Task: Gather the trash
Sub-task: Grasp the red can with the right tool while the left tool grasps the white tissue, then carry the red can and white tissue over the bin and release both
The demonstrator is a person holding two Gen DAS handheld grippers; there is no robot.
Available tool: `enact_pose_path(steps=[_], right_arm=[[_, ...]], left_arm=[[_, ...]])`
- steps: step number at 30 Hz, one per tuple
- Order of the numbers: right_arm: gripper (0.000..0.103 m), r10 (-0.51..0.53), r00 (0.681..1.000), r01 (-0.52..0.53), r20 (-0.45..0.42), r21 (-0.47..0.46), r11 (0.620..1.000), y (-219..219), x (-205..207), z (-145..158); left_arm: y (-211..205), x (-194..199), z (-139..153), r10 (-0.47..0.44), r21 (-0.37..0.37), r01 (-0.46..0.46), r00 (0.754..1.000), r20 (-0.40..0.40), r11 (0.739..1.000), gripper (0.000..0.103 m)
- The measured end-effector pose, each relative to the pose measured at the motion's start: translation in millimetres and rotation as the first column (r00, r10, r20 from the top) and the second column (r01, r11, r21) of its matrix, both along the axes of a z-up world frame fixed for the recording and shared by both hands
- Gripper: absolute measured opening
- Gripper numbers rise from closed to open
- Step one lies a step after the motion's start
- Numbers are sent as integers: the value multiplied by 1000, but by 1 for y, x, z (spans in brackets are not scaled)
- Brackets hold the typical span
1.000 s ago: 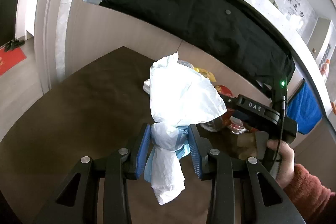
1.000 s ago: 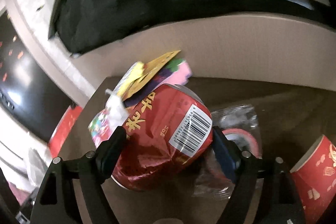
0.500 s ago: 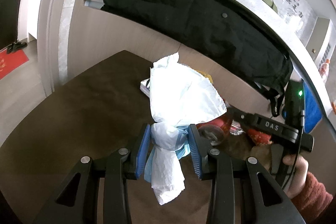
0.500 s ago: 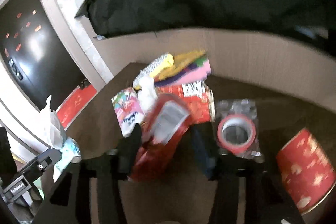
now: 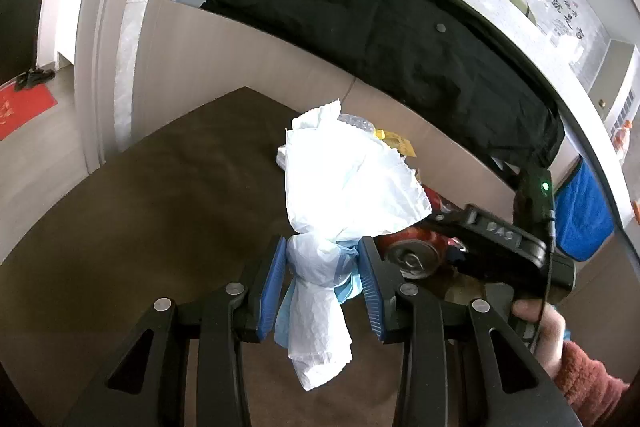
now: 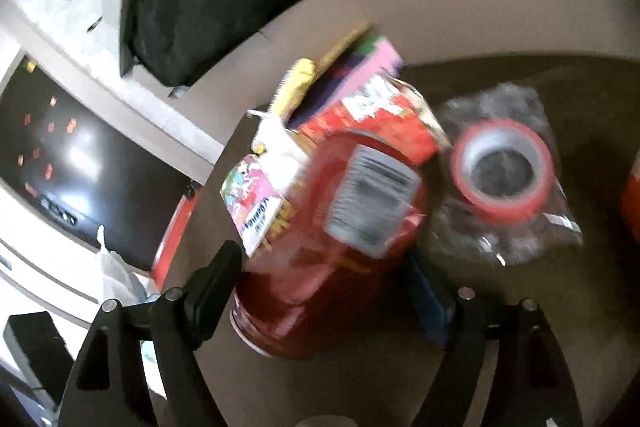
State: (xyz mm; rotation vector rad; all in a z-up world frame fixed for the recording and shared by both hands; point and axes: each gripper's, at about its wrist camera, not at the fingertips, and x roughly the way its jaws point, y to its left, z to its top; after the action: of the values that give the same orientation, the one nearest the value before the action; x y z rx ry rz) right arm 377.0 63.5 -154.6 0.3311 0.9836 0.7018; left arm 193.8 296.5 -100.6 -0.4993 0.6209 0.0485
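Left wrist view: the left tongs (image 5: 322, 289) are clenched on the knotted neck of a white plastic bag (image 5: 352, 179), with a bit of blue plastic caught between the blue pads (image 5: 272, 283). The bag's bunched top rises above the fingers and its tail hangs below them, over the dark brown desk (image 5: 140, 211). To the right, the right tongs (image 5: 416, 247) reach in sideways, held by a hand (image 5: 540, 331) in a reddish sleeve, and carry a red can (image 5: 412, 255) whose silver top faces the camera, close beside the bag. Behind the bag a yellow wrapper (image 5: 396, 145) lies on the desk near the wood panel. A black coat (image 5: 360, 23) hangs over the ledge above, and a blue cloth (image 5: 584, 215) hangs at far right.

Right wrist view, blurred: the right tongs (image 6: 328, 291) are grasping the red can (image 6: 332, 247), barcode label upward, above the desk (image 6: 520, 307). Behind it lie a pink snack packet (image 6: 256, 199), a red packet (image 6: 384, 123) and pink and yellow wrappers (image 6: 340, 75) in a loose pile. To the right a roll of red tape (image 6: 504, 171) sits on a clear plastic wrapper (image 6: 516, 227). The white bag (image 6: 116, 275) shows at lower left
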Motion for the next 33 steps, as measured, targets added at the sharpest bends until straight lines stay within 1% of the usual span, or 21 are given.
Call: enact_pose_path(steps=[1, 3, 4, 5, 6, 8, 10, 15, 17, 20, 24, 27, 33], right_arm=[[74, 15, 1000, -15, 16, -37, 999, 7, 0, 2], [69, 52, 997, -47, 60, -78, 996, 15, -6, 7], [51, 66, 994, -55, 92, -114, 992, 17, -12, 13], [42, 83, 990, -69, 113, -125, 990, 17, -15, 18], [40, 106, 987, -88, 123, -138, 986, 17, -19, 24], [39, 127, 980, -95, 155, -199, 975, 15, -30, 36], [39, 155, 970, -109, 186, -234, 966, 9, -43, 47], [39, 155, 963, -99, 220, -245, 965, -19, -70, 65], [39, 146, 959, -87, 242, -240, 967, -38, -81, 73], [38, 122, 947, -49, 297, -243, 969, -63, -103, 88], [38, 81, 916, 23, 394, -253, 967, -98, -138, 110], [38, 45, 886, 83, 462, -253, 964, -128, -167, 126], [38, -44, 838, 185, 543, -208, 961, -194, -212, 149]], left_arm=[[1, 0, 0, 1, 2, -1, 1000, 0, 1000, 38], [-1, -2, 1, 2, 11, -2, 1000, 0, 1000, 38], [-2, -2, 1, 2, 16, -2, 1000, 0, 1000, 38], [-4, -3, 1, 0, 23, 0, 1000, -1, 1000, 38], [-6, -2, 2, -3, 24, 3, 1000, -1, 1000, 38], [-11, -2, 4, -16, 27, 16, 1000, 3, 1000, 38], [-18, -3, 8, -32, 36, 32, 999, 13, 999, 38], [-49, -11, 21, -84, 93, 80, 996, 37, 992, 38], [-61, -16, 26, -101, 112, 95, 994, 46, 989, 38], [-86, -27, 36, -133, 135, 124, 989, 64, 983, 38], [-126, -44, 58, -199, 171, 179, 974, 106, 969, 38], [-159, -54, 77, -244, 219, 210, 959, 143, 953, 38], [-229, -72, 97, -333, 252, 286, 927, 173, 925, 38]])
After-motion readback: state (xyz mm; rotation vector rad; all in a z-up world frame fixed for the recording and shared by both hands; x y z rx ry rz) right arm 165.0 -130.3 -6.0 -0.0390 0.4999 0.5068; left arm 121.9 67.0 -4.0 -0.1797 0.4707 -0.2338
